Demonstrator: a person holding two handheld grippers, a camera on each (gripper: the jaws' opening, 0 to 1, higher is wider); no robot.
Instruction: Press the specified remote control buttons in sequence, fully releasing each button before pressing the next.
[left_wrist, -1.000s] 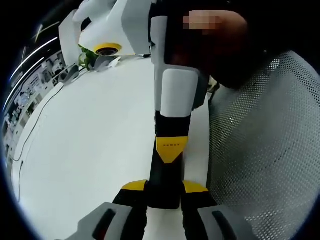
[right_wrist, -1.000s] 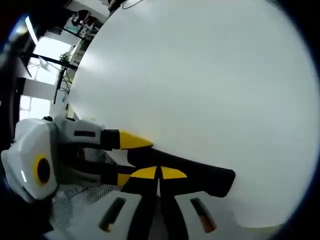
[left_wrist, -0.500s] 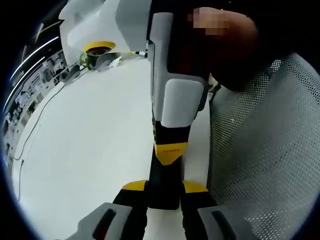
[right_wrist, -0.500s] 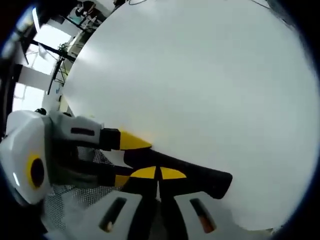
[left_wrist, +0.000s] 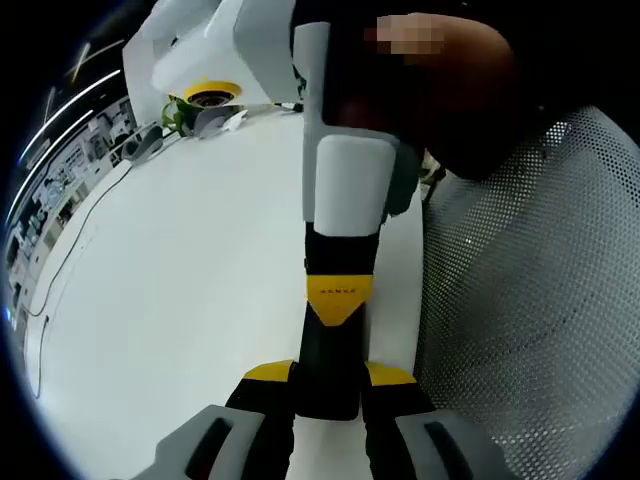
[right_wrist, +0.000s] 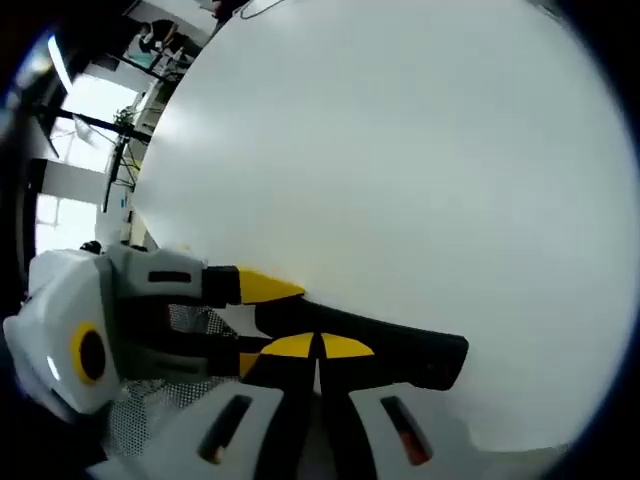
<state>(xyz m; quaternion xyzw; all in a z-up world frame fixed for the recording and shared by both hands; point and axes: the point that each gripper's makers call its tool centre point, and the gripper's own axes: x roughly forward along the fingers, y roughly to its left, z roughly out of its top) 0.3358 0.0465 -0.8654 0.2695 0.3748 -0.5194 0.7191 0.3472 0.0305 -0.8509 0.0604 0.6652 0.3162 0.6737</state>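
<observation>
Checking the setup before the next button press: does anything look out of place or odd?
Nothing looks damaged or spilled. The black remote is clamped in the left tool, and the right tool's closed tips rest on it over the white table.

The remote control (left_wrist: 325, 370) is slim, long and black — a dark bar with no buttons readable. It lies just above the white table (left_wrist: 160, 300), its near end clamped, its rounded far end (right_wrist: 440, 360) free.

White table (left_wrist: 170, 290), mesh chair (left_wrist: 540, 300), distant plant (left_wrist: 175, 115).
</observation>
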